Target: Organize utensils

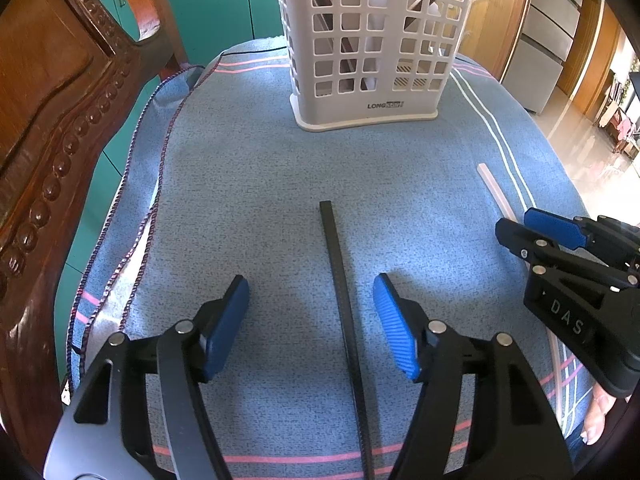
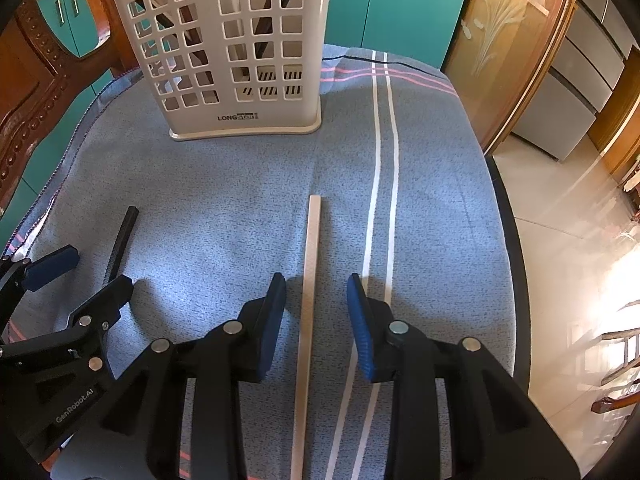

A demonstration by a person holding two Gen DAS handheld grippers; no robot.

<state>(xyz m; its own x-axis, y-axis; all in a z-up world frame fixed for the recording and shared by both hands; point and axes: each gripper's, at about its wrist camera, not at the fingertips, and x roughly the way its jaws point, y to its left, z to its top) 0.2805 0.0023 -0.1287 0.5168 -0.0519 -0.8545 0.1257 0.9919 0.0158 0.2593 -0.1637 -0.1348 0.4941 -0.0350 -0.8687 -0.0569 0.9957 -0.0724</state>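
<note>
A black chopstick (image 1: 340,288) lies on the blue cloth, pointing toward a white perforated utensil holder (image 1: 376,52). My left gripper (image 1: 311,300) is open, its blue pads on either side of the black chopstick without touching it. A pale chopstick (image 2: 309,288) lies parallel to the right. My right gripper (image 2: 316,300) is open around it, not touching. The holder (image 2: 236,56) stands upright at the far end of the table. The black chopstick (image 2: 120,244) and the left gripper (image 2: 84,268) show at the left of the right wrist view. The right gripper (image 1: 520,224) and pale chopstick (image 1: 496,190) show at the right of the left wrist view.
A blue cloth (image 1: 248,184) with pink and white stripes covers the small table. A carved wooden chair (image 1: 60,128) stands at the left. Teal cabinets (image 2: 400,4) are behind, and a glass door (image 2: 508,40) and tiled floor (image 2: 560,216) lie to the right.
</note>
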